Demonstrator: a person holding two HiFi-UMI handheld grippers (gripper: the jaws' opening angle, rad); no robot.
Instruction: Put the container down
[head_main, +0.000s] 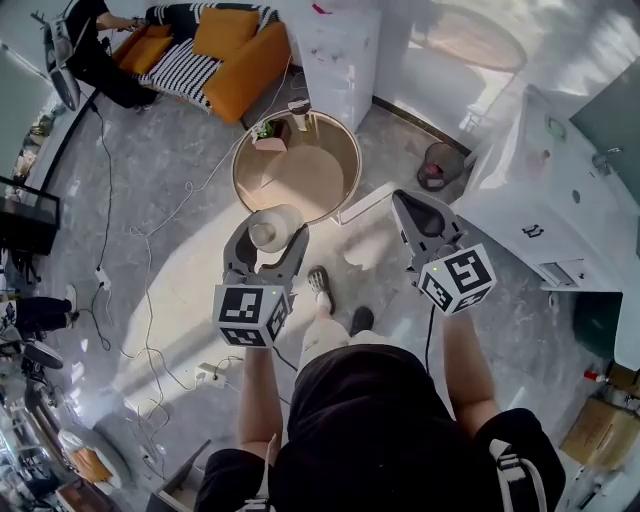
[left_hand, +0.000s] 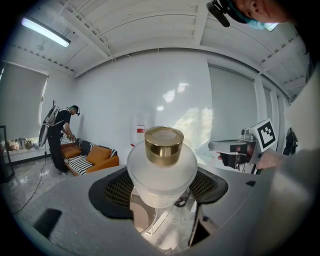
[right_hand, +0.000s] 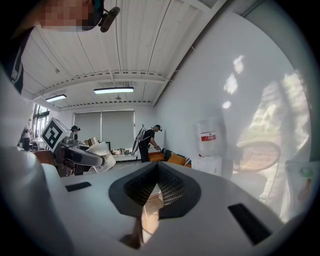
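Observation:
A white frosted container with a gold cap is held in the air, and my left gripper is shut on its body. It hangs upright above the near rim of a round wooden table. To its right, at about the same height, my right gripper is shut with nothing in it. Its dark pads meet in the right gripper view. Each gripper shows in the other's view, the right gripper at one side and the left gripper with the container at the other.
A small pink pot with a plant and another small item stand at the table's far edge. An orange sofa, a white cabinet, a bin, a white counter and floor cables surround it. A person stands by the sofa.

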